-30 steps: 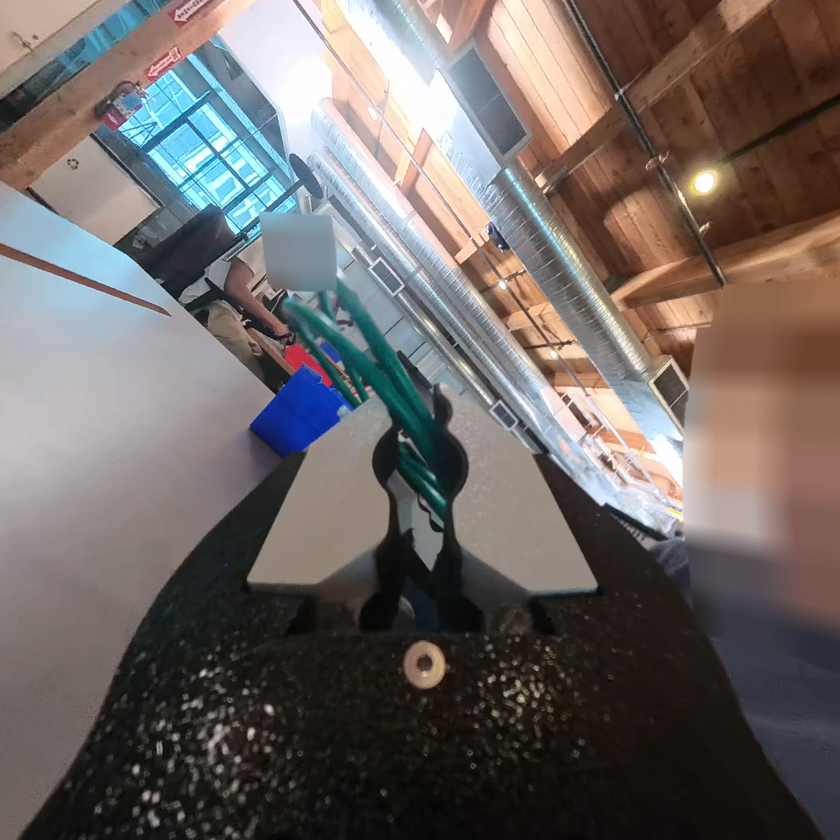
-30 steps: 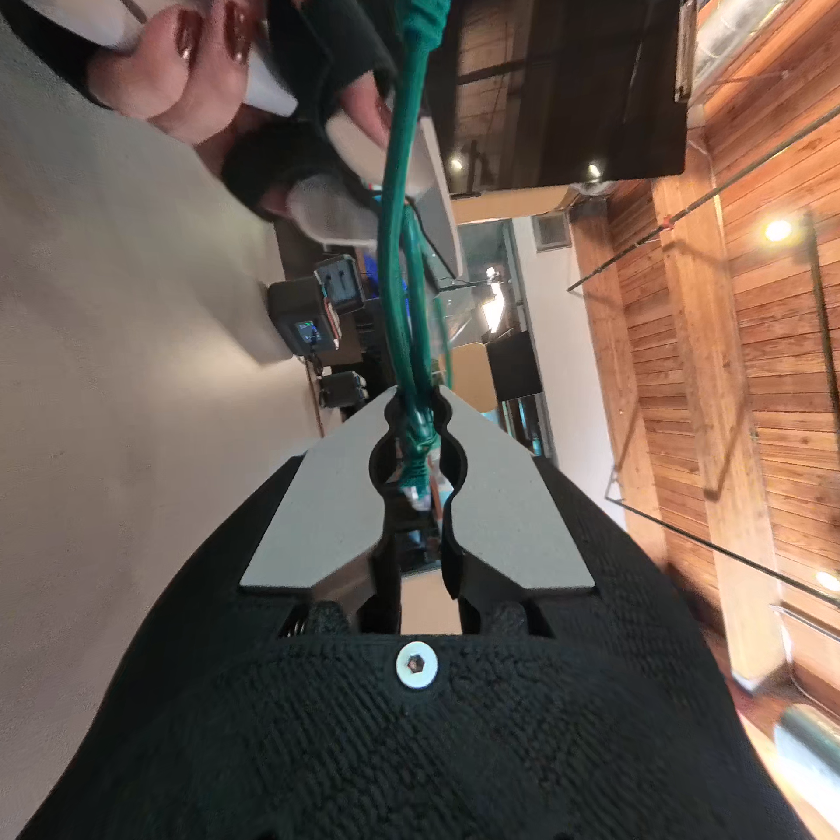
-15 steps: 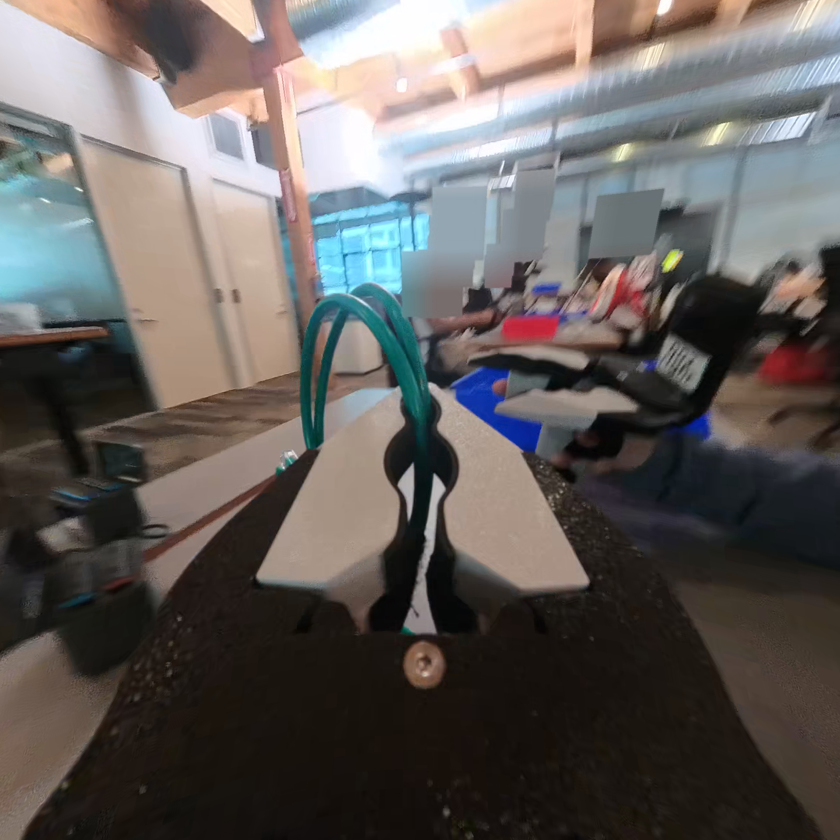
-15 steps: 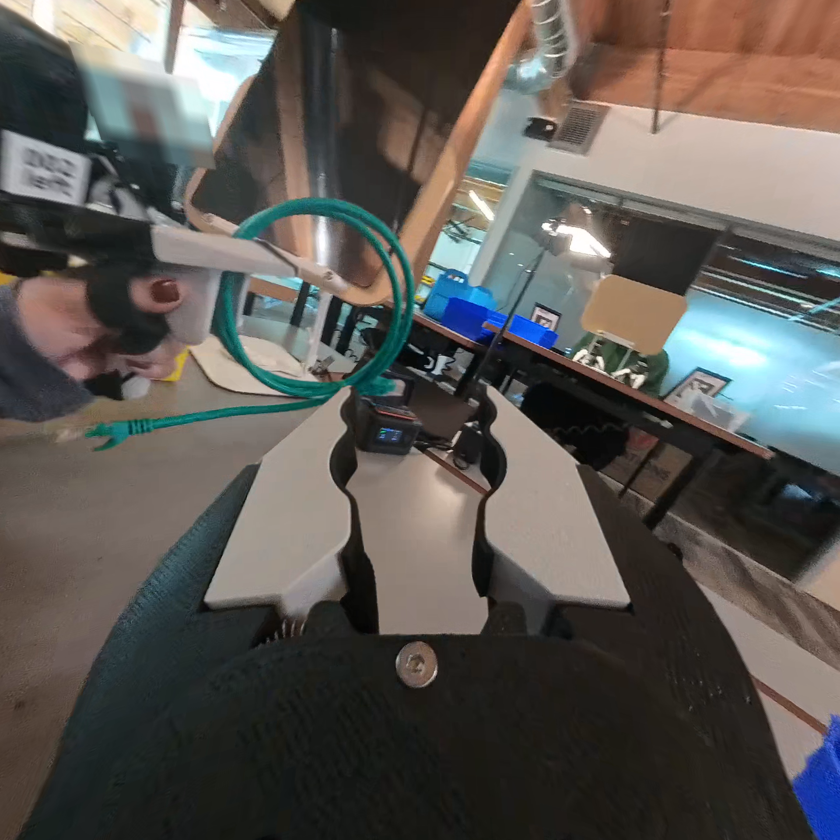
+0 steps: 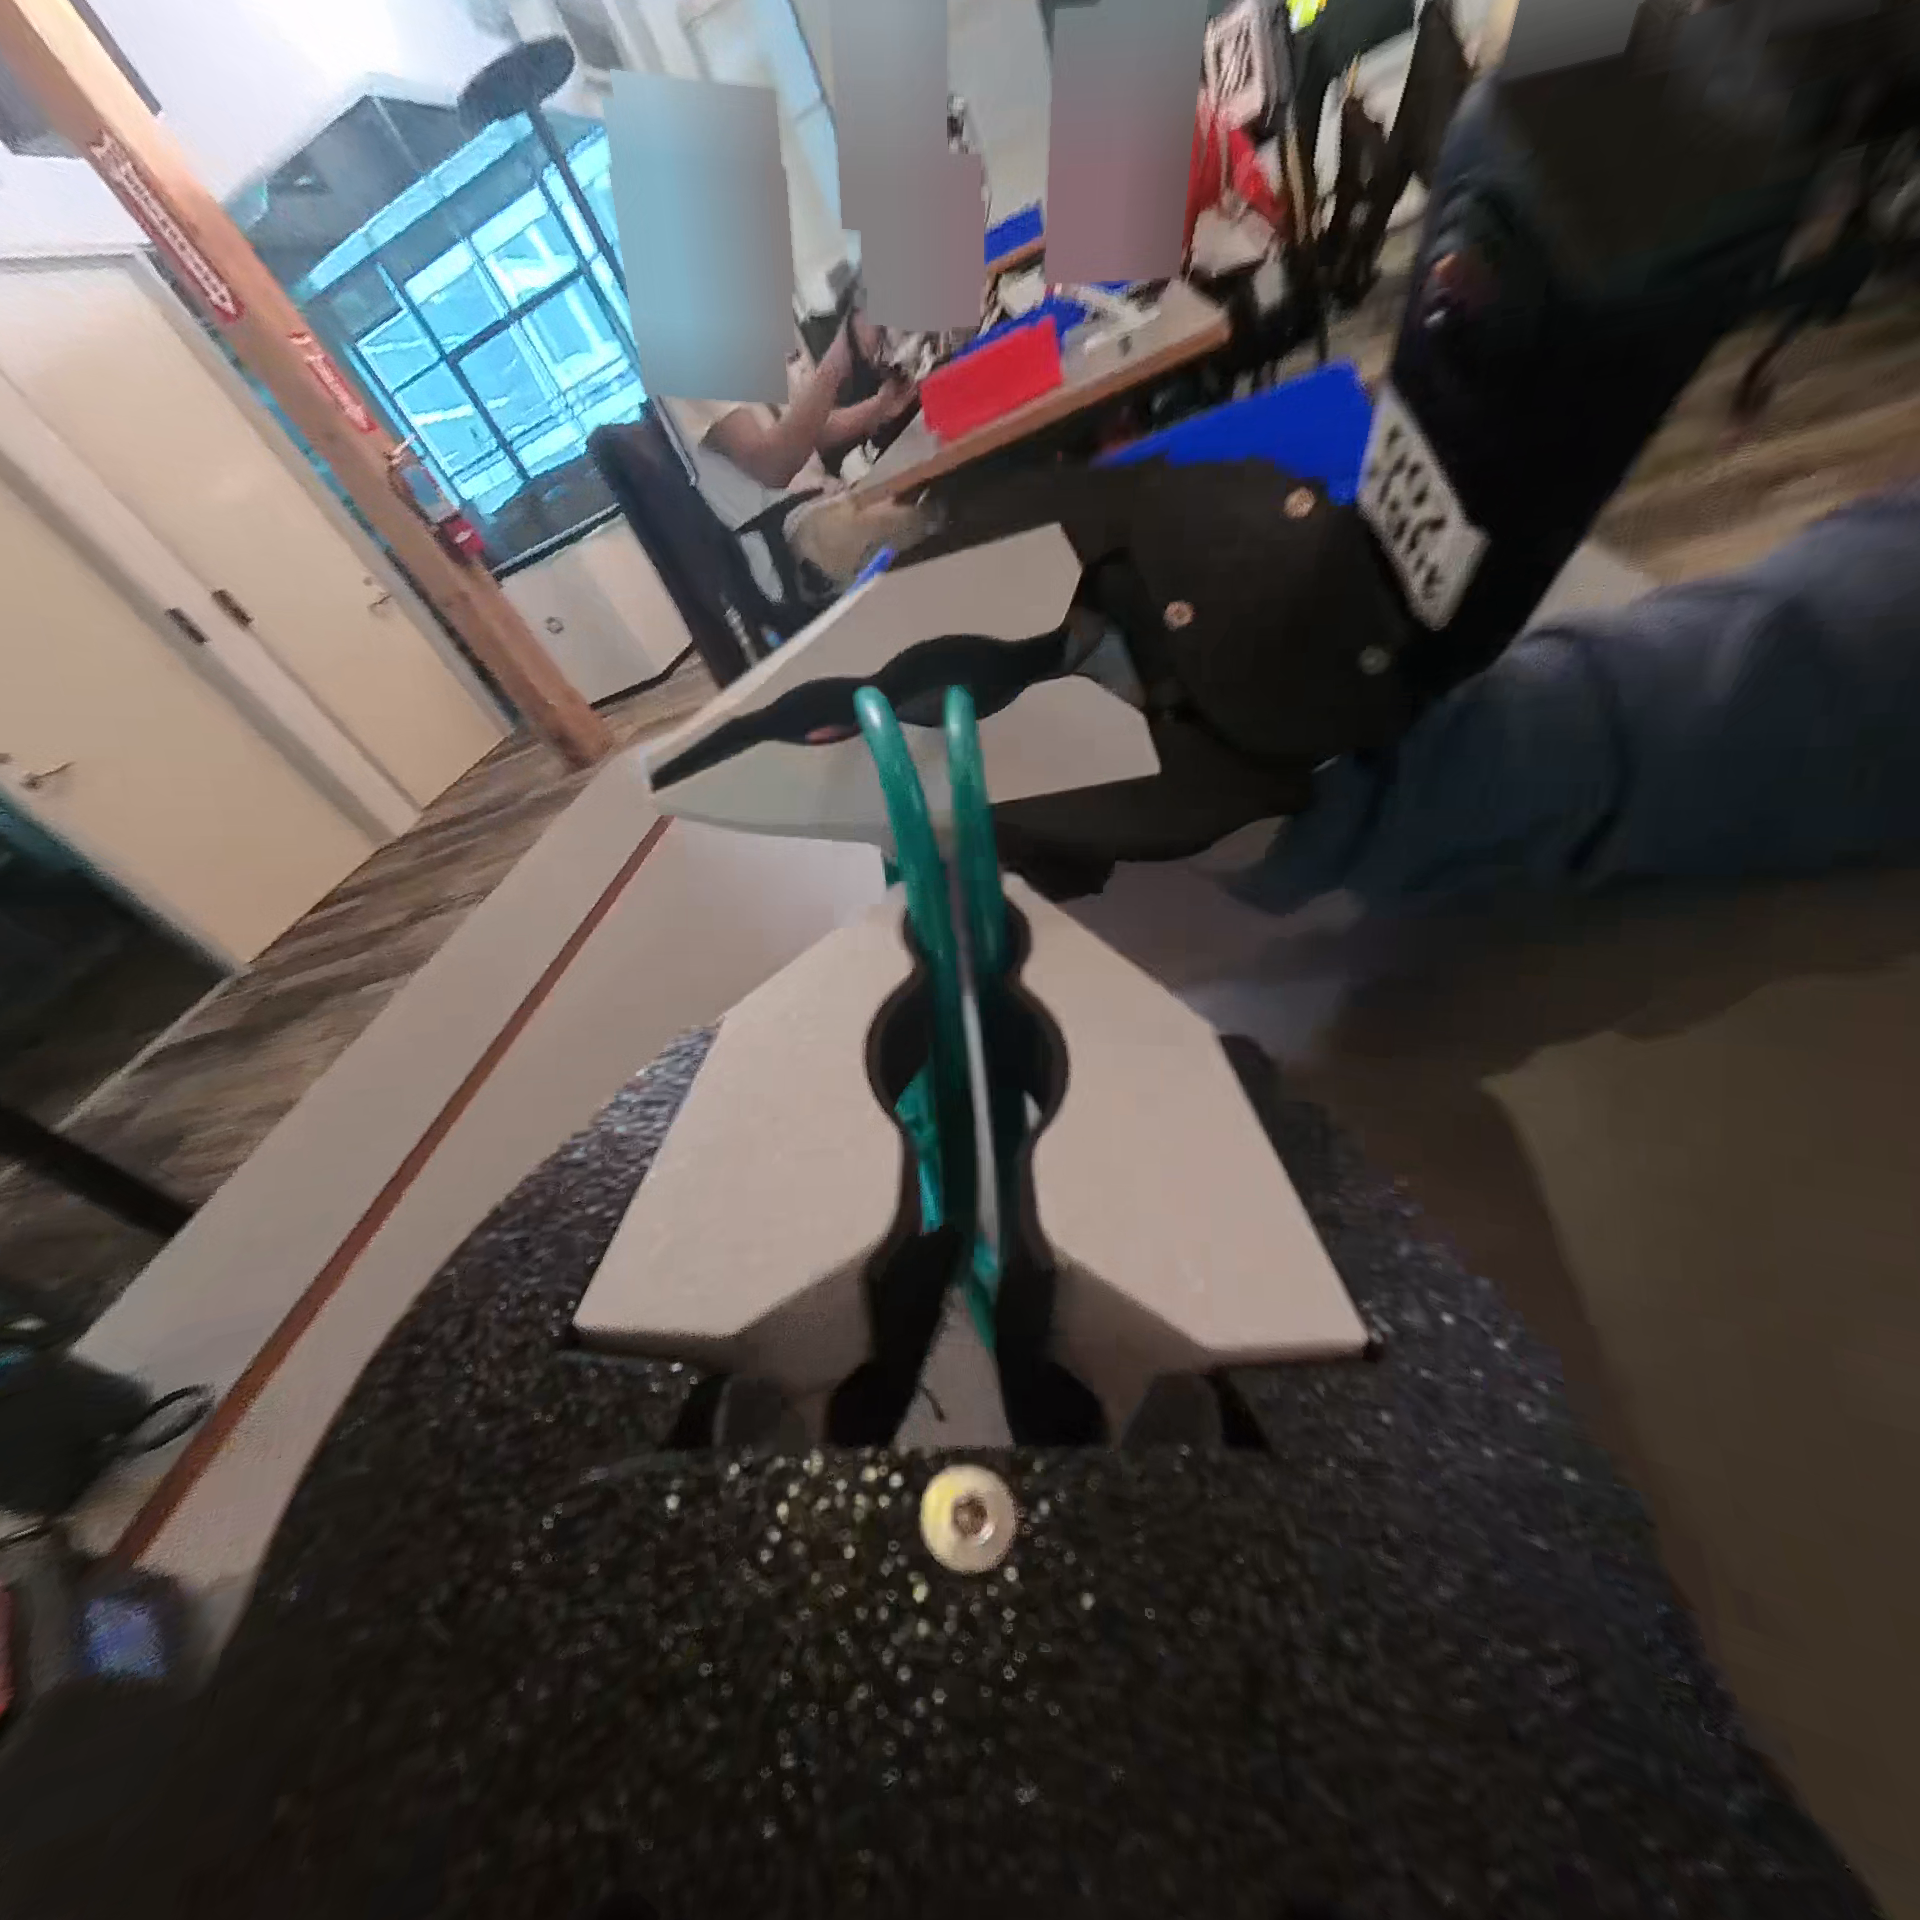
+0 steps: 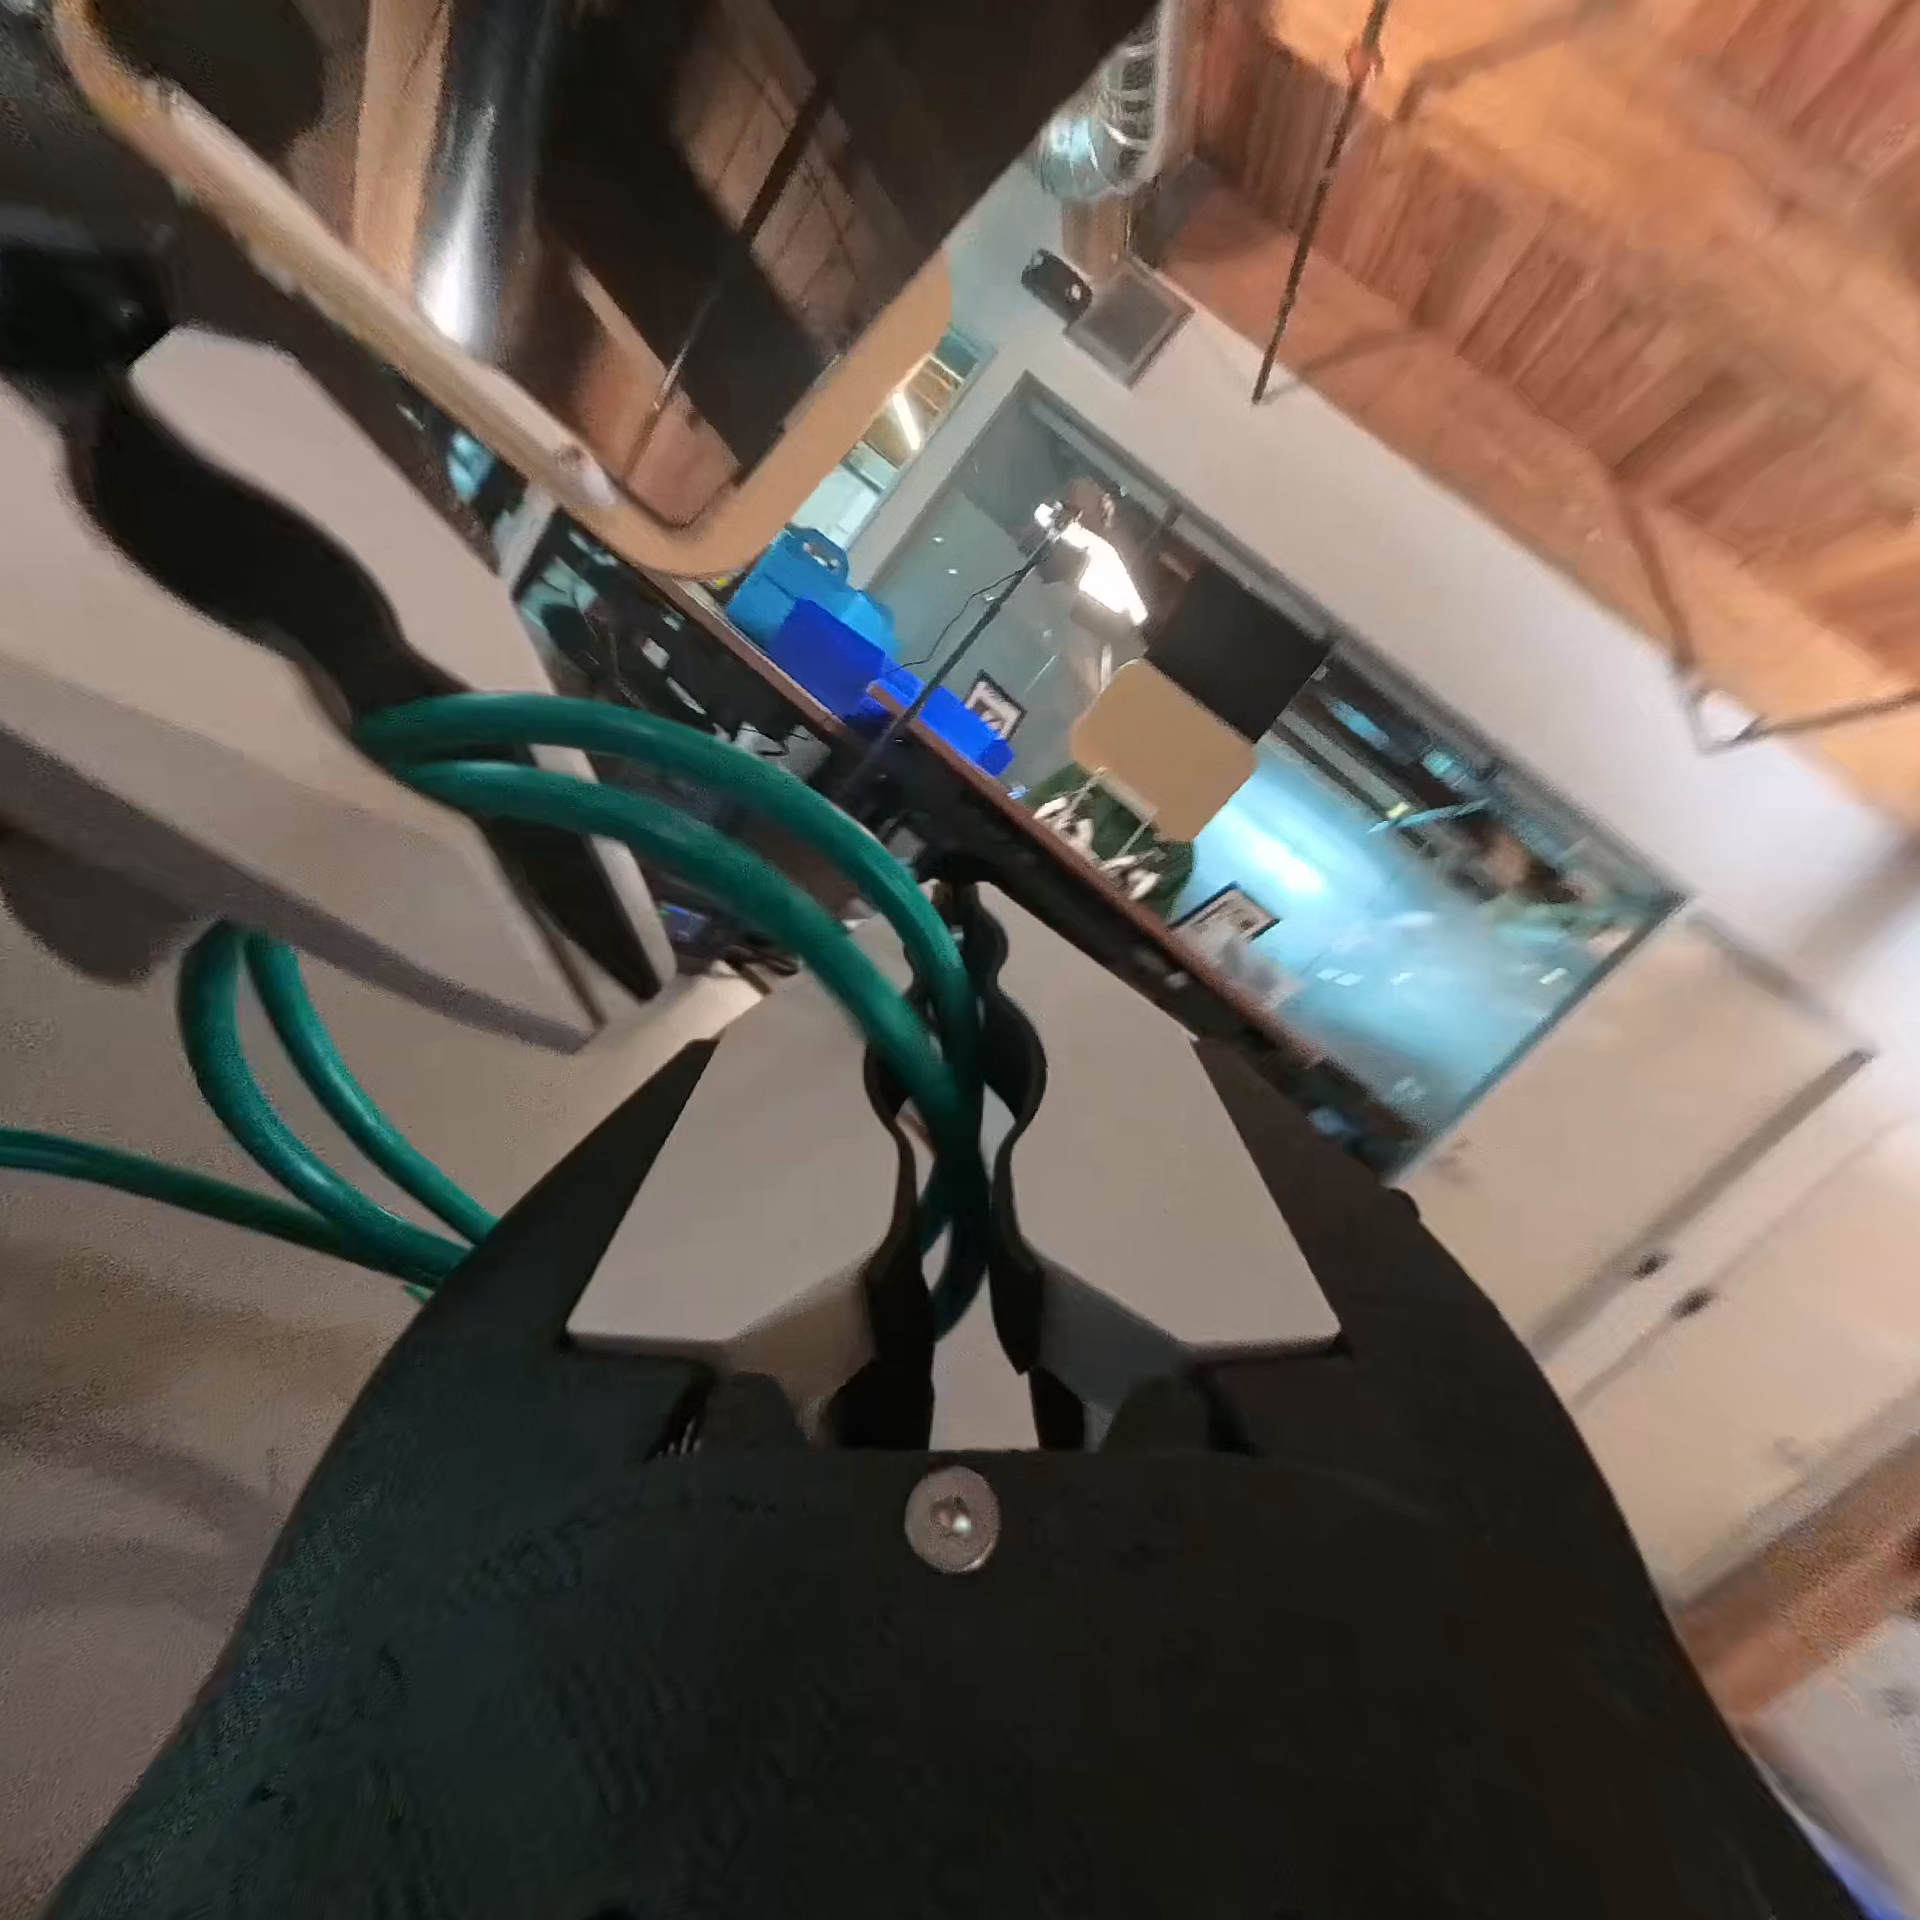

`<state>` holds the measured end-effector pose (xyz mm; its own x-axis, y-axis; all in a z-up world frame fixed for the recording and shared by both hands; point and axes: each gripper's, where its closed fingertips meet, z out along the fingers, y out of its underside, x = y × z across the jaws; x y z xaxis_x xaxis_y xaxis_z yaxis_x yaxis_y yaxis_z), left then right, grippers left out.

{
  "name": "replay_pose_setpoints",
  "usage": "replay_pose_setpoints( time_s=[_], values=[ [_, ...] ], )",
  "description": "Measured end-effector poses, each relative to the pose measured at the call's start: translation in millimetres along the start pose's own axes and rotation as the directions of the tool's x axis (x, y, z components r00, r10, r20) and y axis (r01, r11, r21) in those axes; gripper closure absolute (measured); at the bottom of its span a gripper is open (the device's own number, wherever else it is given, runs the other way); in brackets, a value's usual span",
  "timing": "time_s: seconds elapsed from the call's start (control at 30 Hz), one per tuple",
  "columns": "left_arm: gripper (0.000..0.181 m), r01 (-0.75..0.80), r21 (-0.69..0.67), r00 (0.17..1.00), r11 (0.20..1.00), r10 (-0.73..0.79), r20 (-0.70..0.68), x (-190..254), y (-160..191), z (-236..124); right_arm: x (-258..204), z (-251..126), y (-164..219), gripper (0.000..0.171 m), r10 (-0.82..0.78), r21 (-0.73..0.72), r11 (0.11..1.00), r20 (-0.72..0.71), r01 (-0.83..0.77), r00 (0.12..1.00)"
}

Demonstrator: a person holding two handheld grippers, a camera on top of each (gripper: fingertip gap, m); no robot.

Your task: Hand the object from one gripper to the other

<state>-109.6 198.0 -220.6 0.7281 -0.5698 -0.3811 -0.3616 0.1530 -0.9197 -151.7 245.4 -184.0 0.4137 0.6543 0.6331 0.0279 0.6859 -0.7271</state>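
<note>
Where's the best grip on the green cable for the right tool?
Take the green cable on the arc where its two looped strands run side by side, clear of the left tool. Come in from the opposite side, fingers straddling both strands. The right tool is shut there now.

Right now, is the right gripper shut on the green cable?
Shut: the right gripper has its jaws closed around the green cable loops.

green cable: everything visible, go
The green cable is thin, round-jacketed and glossy teal, coiled into loops. In the right wrist view two strands arc from the left gripper into the right gripper, both shut on it; more strands trail off left. The left wrist view shows two strands rising between its fingers. It hangs clear of the table.
</note>
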Motion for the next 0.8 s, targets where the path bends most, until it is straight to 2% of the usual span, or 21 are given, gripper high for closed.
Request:
replay_pose_setpoints(
  time_s=[0.03,0.1,0.17,0.27,0.33,0.4,0.47,0.53,0.6,0.67,0.7,0.77,0.8],
  values=[
    [0.167,0.033,0.042,0.999,0.999,-0.032,-0.004,-1.5,-5.2,-3.1,1.8,1.0,2.0,0.171,0.095,-0.009,0.995,0.016,-0.095,0.995],
    [0.149,0.095,0.151,0.995,0.984,-0.098,0.016,-11.0,-18.7,-14.1,10.1,1.9,7.0,0.171,0.306,-0.020,0.952,0.032,-0.305,0.952],
    [0.146,0.187,0.274,0.981,0.943,-0.196,0.005,-23.4,-33.2,-31.2,17.4,2.7,15.4,0.171,0.519,-0.046,0.855,0.055,-0.517,0.853],
    [0.157,0.307,0.421,0.939,0.854,-0.345,0.014,-51.1,-40.6,-61.6,20.3,3.5,26.2,0.171,0.771,-0.093,0.636,0.115,-0.766,0.627],
    [0.163,0.333,0.425,0.917,0.842,-0.393,0.061,-65.4,-29.1,-73.4,20.3,3.7,30.3,0.171,0.878,-0.121,0.473,0.153,-0.873,0.455],
    [0.158,0.306,0.367,0.930,0.878,-0.358,0.082,-63.8,-18.0,-73.3,16.3,4.1,34.3,0.171,0.936,-0.169,0.334,0.179,-0.927,0.304],
    [0.140,0.270,0.318,0.955,0.909,-0.296,0.035,-49.3,-18.0,-64.5,8.9,4.6,33.6,0.171,0.965,-0.225,0.197,0.216,-0.954,0.148],
    [0.128,0.292,0.259,0.956,0.921,-0.281,-0.079,-27.9,-21.0,-49.7,0.4,4.5,31.2,0.171,0.969,-0.289,0.059,0.247,-0.956,-0.015],
    [0.109,0.348,0.153,0.923,0.925,-0.310,-0.227,-1.5,-17.4,-33.7,-7.1,4.1,30.4,0.171,0.955,-0.346,-0.054,0.255,-0.937,-0.149],
    [0.101,0.408,0.082,0.864,0.909,-0.355,-0.357,21.5,-16.4,-23.6,-12.7,4.1,31.6,0.171,0.943,-0.381,-0.117,0.248,-0.917,-0.223],
    [0.103,0.423,0.070,0.847,0.904,-0.366,-0.386,27.6,-16.2,-18.9,-17.2,3.8,32.2,0.171,0.941,-0.406,-0.123,0.243,-0.906,-0.237],
    [0.116,0.414,0.072,0.845,0.907,-0.354,-0.401,34.9,-14.4,-10.0,-27.8,2.8,30.8,0.171,0.939,-0.459,-0.118,0.238,-0.881,-0.249],
    [0.129,0.400,0.068,0.852,0.914,-0.343,-0.396,36.9,-12.0,-6.3,-32.4,2.3,28.7,0.171,0.937,-0.479,-0.113,0.241,-0.871,-0.254]
  ],
)
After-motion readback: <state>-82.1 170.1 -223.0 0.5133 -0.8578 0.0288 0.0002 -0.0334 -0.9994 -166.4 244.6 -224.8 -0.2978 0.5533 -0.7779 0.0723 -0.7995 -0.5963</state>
